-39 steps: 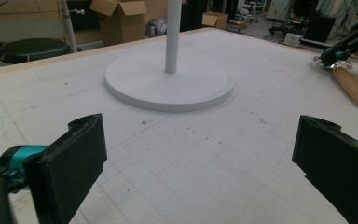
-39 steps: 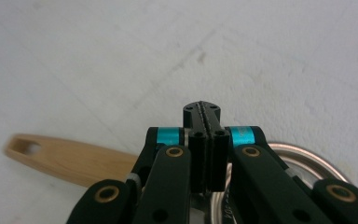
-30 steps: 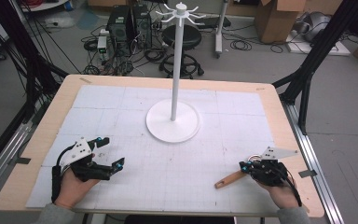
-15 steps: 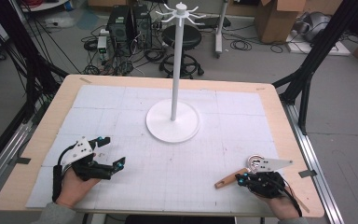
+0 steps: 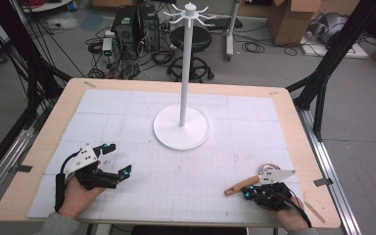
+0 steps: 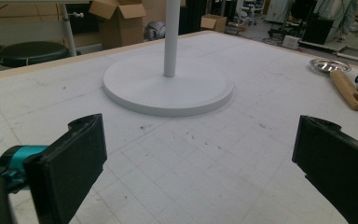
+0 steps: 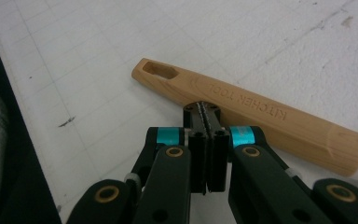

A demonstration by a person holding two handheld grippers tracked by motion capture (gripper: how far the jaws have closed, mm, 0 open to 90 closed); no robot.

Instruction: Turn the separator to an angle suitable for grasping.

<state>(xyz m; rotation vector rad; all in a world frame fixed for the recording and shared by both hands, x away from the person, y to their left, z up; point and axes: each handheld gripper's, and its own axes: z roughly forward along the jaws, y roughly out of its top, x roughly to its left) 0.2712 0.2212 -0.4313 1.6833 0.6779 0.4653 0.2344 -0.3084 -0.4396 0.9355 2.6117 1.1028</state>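
Observation:
A kitchen tool with a wooden handle and a round metal head lies flat on the white mat at the near right. My right gripper is shut, with nothing between its jaws. In the right gripper view its tips rest at the near side of the handle, about mid-length. At the near left, my left gripper stands wide open and holds nothing. In the left gripper view its jaws frame the bare mat, with the tool's handle far off to the right.
A white stand with a round base and a tall pole topped with hooks rises at the table's centre. The wooden table edge borders the mat. Beyond the table stand cables, a stool and cardboard boxes.
My right gripper has slid toward the near edge of the table and sunk a little, staying shut beside the handle. The left gripper has kept still.

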